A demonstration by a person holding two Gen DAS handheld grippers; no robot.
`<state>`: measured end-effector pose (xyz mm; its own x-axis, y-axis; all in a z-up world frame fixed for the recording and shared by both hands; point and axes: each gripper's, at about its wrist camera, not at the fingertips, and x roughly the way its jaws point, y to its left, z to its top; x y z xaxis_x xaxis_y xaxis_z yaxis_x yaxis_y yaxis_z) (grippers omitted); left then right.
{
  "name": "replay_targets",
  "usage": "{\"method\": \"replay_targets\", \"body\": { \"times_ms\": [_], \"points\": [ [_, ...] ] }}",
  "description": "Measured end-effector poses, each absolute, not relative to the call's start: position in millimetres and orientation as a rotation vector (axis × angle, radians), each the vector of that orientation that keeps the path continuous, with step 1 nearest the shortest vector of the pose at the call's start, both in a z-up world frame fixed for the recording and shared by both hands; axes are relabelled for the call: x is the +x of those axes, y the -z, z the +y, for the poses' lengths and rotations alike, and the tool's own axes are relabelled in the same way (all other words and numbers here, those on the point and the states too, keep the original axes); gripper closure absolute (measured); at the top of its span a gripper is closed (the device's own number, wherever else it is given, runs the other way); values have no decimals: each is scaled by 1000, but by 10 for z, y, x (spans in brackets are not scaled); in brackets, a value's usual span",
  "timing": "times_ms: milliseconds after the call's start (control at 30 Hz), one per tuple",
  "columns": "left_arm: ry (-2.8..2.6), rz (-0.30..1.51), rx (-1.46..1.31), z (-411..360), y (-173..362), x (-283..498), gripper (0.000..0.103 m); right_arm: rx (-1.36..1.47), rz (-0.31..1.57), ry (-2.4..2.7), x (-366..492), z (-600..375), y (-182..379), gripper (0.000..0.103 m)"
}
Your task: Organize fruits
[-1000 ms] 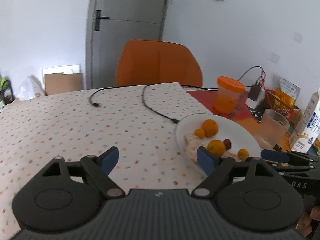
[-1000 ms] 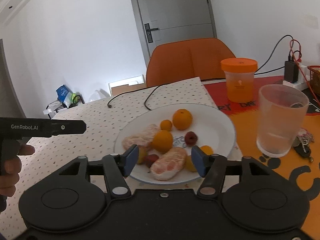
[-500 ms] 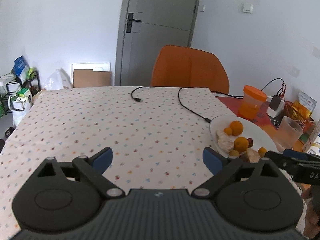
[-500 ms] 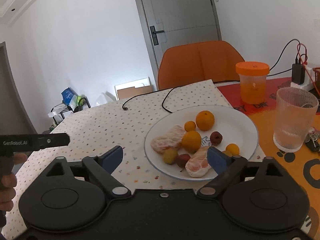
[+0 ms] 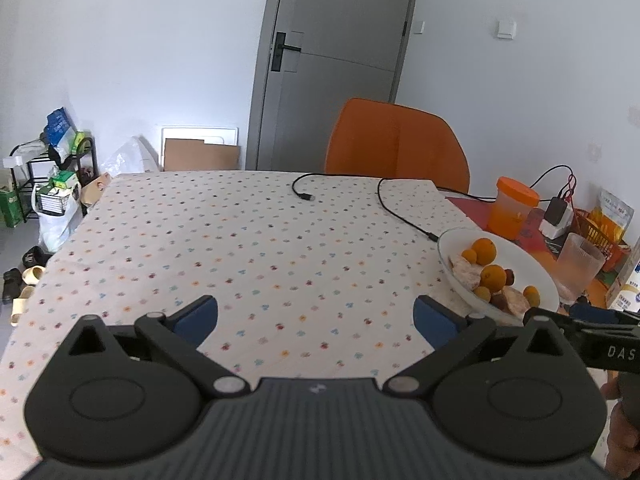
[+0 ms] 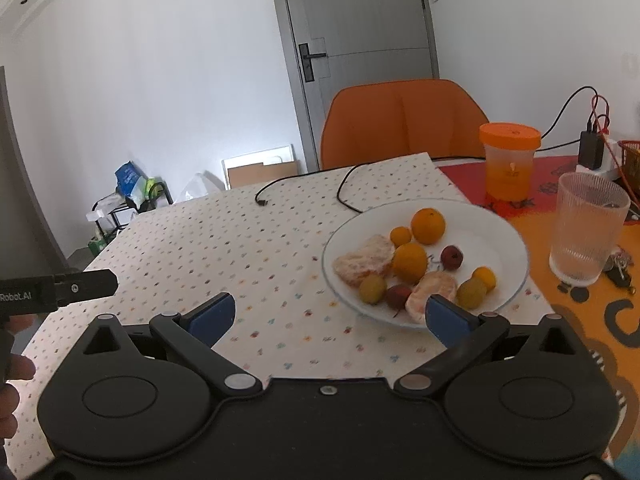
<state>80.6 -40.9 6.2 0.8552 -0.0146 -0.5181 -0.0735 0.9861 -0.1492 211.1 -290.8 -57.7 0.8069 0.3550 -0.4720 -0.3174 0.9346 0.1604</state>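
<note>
**Plate of fruit at the table's edge, both claws spread**

A white plate (image 6: 500, 240) carries the fruits (image 6: 408, 262): a large orange (image 6: 428, 226) at twelve o'clock on the plate, a smaller orange fruit just beside it, another orange (image 6: 410, 263) at centre, two peeled citrus pieces (image 6: 364, 260) toward eight and six o'clock, two greenish plums, two dark red fruits and a small yellow-orange one at four o'clock. The plate rests where the dotted tablecloth (image 6: 240, 248) meets a red-and-orange mat (image 6: 580, 320).

At three o'clock from the plate stands a ribbed glass (image 6: 586, 228); at one o'clock, an orange-lidded container (image 6: 510, 160). A black cable (image 6: 344, 184) lies on the cloth at eleven o'clock, and an orange chair (image 6: 404, 120) stands behind the table.

The right gripper (image 6: 328, 318) hovers at six o'clock from the plate, its jaws opening wide, nothing between them but cloth and the plate's near rim. The left gripper (image 5: 316, 316) hangs over bare cloth at nine o'clock, well apart from the plate, jaws likewise opening and empty.
</note>
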Motion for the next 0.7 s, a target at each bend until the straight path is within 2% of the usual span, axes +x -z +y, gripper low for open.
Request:
{"method": "replay_targets", "body": {
  "times_ms": [700],
  "points": [
    [-59, 563, -164, -199, -2, 355, 0, 68, 520, -331, 1754, -2696, 492, 0]
  ]
}}
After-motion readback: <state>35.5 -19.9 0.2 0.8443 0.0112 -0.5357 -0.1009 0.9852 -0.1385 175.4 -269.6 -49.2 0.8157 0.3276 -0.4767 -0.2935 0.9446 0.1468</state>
